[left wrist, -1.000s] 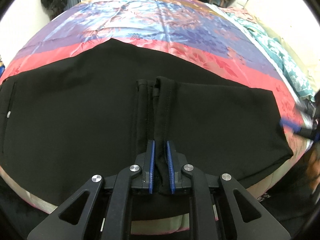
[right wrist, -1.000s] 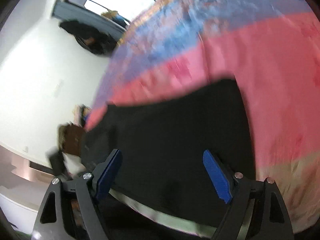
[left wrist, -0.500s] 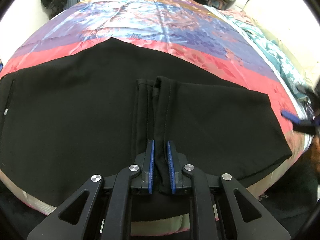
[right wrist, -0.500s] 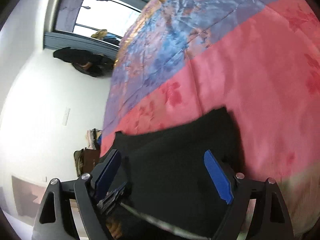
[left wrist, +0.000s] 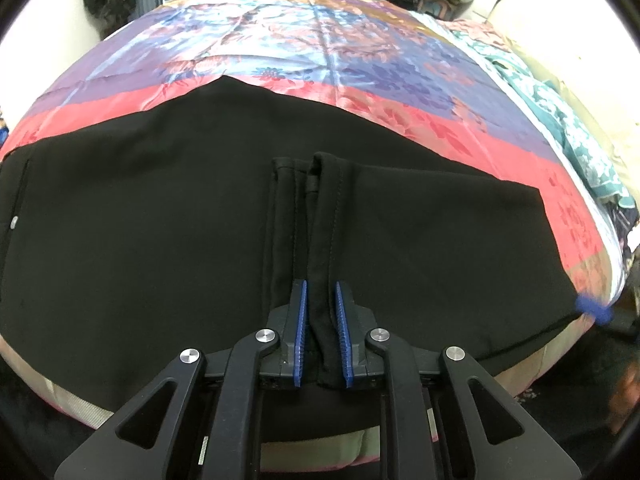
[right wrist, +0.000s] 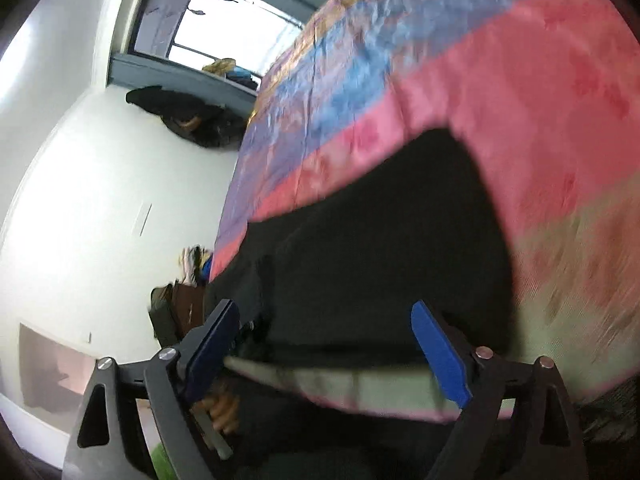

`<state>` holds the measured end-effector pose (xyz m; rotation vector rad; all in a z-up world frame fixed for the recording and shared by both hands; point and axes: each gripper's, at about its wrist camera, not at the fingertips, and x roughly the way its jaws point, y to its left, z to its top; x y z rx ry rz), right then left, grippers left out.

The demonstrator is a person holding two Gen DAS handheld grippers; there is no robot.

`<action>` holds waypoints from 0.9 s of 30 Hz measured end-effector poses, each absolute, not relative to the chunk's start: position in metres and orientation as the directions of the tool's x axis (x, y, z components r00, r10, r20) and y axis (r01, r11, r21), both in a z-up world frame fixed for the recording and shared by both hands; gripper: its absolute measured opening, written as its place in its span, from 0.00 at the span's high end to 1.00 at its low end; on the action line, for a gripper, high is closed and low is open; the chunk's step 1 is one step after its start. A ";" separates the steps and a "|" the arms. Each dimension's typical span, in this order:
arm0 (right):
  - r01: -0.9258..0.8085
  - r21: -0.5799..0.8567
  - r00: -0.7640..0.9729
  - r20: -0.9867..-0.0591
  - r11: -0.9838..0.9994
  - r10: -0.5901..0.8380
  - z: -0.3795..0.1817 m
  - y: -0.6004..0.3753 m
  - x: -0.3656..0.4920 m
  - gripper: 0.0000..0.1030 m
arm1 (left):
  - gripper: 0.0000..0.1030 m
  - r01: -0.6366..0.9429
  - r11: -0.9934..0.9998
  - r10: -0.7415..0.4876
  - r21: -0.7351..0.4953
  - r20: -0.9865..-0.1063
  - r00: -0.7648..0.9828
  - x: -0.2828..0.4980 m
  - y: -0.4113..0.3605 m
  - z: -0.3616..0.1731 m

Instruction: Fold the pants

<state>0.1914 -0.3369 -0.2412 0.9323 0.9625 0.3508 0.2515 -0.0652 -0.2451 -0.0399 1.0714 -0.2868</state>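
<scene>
The bedspread [left wrist: 320, 60], banded in pink, purple and blue with a floral print, fills most of both views, and a teal patterned cloth [left wrist: 576, 128] lies along its edge at about 2 o'clock in the left wrist view. The black pants [left wrist: 140, 240] lie flat across the near half of the bed, spreading from 9 o'clock to 4 o'clock in that view, with a folded-over layer on the right whose hemmed edges run straight up from the bottom centre. The left gripper [left wrist: 320, 332] sits at 6 o'clock, its blue pads drawn close and pinching that hemmed edge. In the blurred right wrist view the right gripper [right wrist: 324, 354] stands spread wide — its jaws have just been opening — with the pants' corner and the bed edge in the gap, the pads pressing on nothing. A small button [left wrist: 13, 222] shows at 9 o'clock.
</scene>
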 end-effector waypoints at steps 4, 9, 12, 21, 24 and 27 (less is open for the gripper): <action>0.136 0.794 0.572 -0.551 0.592 0.607 -0.263 -0.332 0.180 0.17 | 0.85 0.226 0.960 -0.253 -0.165 -0.858 0.447 0.250 -0.066 -0.245; 0.085 0.657 0.647 -0.608 0.749 0.461 -0.219 -0.327 0.165 0.17 | 0.80 0.228 0.961 -0.245 -0.154 -0.858 0.452 0.249 -0.070 -0.243; 0.071 0.469 0.699 -0.653 0.880 0.292 -0.196 -0.307 0.168 0.10 | 0.68 0.234 0.959 -0.254 -0.162 -0.857 0.449 0.247 -0.072 -0.240; 0.007 0.149 0.721 -0.686 0.989 0.099 -0.195 -0.264 0.170 0.09 | 0.21 0.179 0.959 -0.281 -0.218 -0.793 0.541 0.237 -0.046 -0.198; 0.012 0.081 0.695 -0.717 0.997 0.050 -0.205 -0.254 0.176 0.09 | 0.17 0.117 0.976 -0.217 -0.184 -0.781 0.586 0.237 -0.027 -0.193; 0.017 0.055 0.684 -0.729 0.998 0.028 -0.213 -0.252 0.172 0.00 | 0.14 0.072 0.993 -0.119 -0.095 -0.775 0.621 0.235 -0.013 -0.194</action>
